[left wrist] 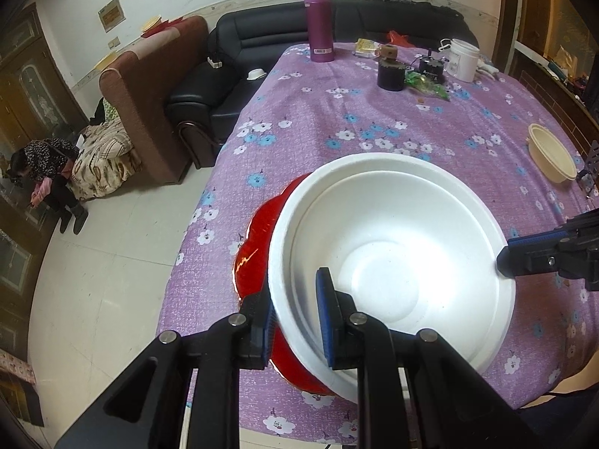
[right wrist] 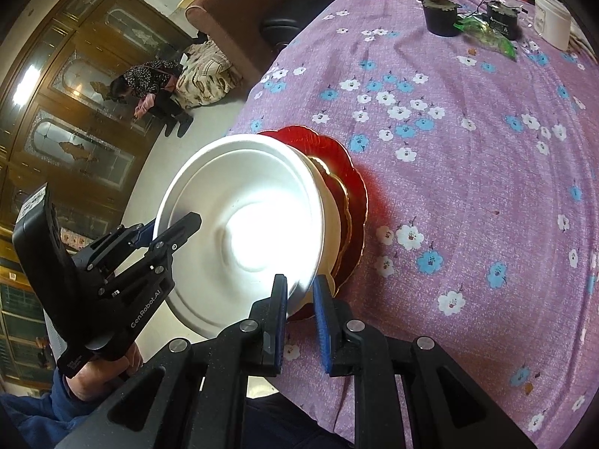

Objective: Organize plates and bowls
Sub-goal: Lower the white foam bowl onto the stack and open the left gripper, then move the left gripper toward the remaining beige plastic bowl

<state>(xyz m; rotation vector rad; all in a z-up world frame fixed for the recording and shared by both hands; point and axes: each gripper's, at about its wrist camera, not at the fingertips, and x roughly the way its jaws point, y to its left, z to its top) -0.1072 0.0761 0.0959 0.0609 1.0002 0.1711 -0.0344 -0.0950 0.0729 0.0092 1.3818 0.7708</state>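
Observation:
A large white bowl (left wrist: pixel 393 247) (right wrist: pixel 247 224) hangs tilted over a stack of red scalloped plates (left wrist: pixel 256 247) (right wrist: pixel 353 187) near the table's left edge. I cannot tell whether it touches them. My left gripper (left wrist: pixel 295 321) (right wrist: pixel 164 232) is shut on the bowl's near-left rim, one finger inside and one outside. My right gripper (right wrist: pixel 299 318) (left wrist: pixel 503 260) is shut on the opposite rim. A cream bowl (left wrist: pixel 552 157) sits alone on the flowered purple tablecloth (left wrist: pixel 337 112) at the right.
At the table's far end stand a purple flask (left wrist: pixel 319 24), a black pot (left wrist: pixel 391 75), a white tub (left wrist: pixel 462 60) and a green wrapper (left wrist: pixel 426 84). The table edge runs close on the left above tiled floor, where a person (left wrist: pixel 45 172) crouches by the sofas.

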